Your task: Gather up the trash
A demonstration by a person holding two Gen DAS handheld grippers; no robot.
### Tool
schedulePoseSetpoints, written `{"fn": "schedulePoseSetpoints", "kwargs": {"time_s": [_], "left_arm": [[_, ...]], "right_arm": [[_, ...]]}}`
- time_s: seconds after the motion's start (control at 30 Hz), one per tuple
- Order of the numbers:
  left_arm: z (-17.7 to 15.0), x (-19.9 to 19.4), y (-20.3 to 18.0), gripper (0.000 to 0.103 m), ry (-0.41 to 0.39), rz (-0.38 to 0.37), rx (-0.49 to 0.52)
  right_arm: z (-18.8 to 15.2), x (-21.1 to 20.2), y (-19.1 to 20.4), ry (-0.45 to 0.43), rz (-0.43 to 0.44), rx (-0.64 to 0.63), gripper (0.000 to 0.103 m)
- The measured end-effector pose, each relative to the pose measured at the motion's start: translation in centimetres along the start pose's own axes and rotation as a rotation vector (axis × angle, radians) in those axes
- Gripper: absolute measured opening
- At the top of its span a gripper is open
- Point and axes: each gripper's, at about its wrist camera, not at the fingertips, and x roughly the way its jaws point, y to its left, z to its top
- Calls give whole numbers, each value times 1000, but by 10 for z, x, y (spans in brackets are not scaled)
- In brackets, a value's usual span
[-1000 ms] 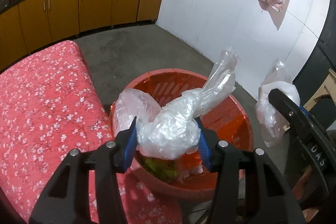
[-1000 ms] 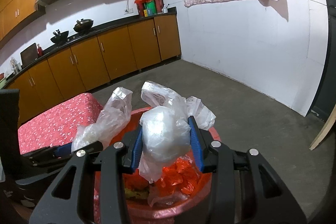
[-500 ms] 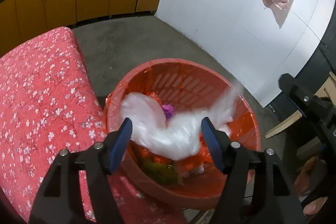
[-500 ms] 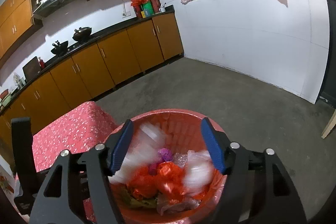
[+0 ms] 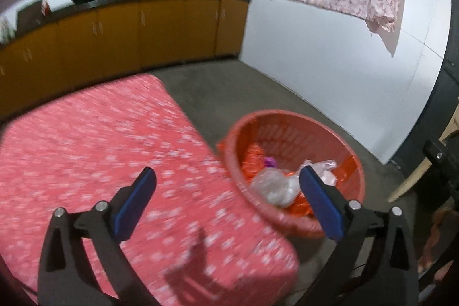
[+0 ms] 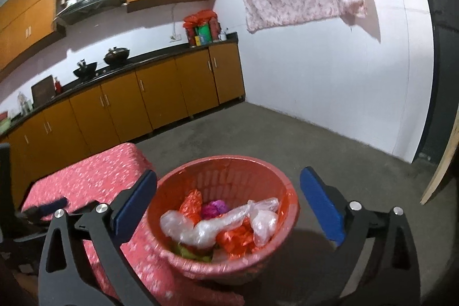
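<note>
While your left gripper [image 5: 228, 202] tilts downward over the near edge of the red flowered cloth [image 5: 100, 151], its jaws have just been opening and now stand spread wide with nothing between them. Seen from this wrist, the red basket [image 5: 341, 139] sits just beside the cloth's right corner, and a clear plastic bag [image 5: 274, 187] lies inside it on orange wrappers. This view is blurred.

From your right wrist, your right gripper [image 6: 228, 204] points at a shallower downward angle straight over the basket [image 6: 275, 174]; its jaws have also just been opening and gape wide, holding nothing. Two crumpled clear plastic bags [image 6: 218, 224] rest inside the basket atop the orange wrappers [image 6: 238, 240] and a purple scrap [image 6: 213, 208]. Left of the basket, part of your left gripper [image 6: 51, 207] shows over the cloth [image 6: 94, 177].
</note>
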Motion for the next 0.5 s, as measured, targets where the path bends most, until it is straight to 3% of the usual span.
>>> {"fn": "schedulePoseSetpoints", "kwargs": {"time_s": [0.17, 0.3, 0.5], "left_arm": [[-26, -69, 17, 99, -89, 125, 33], [-47, -114, 27, 99, -135, 221, 26], [-71, -158, 30, 99, -163, 286, 47]], "right_arm": [[-16, -44, 31, -38, -70, -129, 101], [-29, -69, 45, -37, -52, -163, 101], [-44, -100, 64, -48, 1, -223, 101]]}}
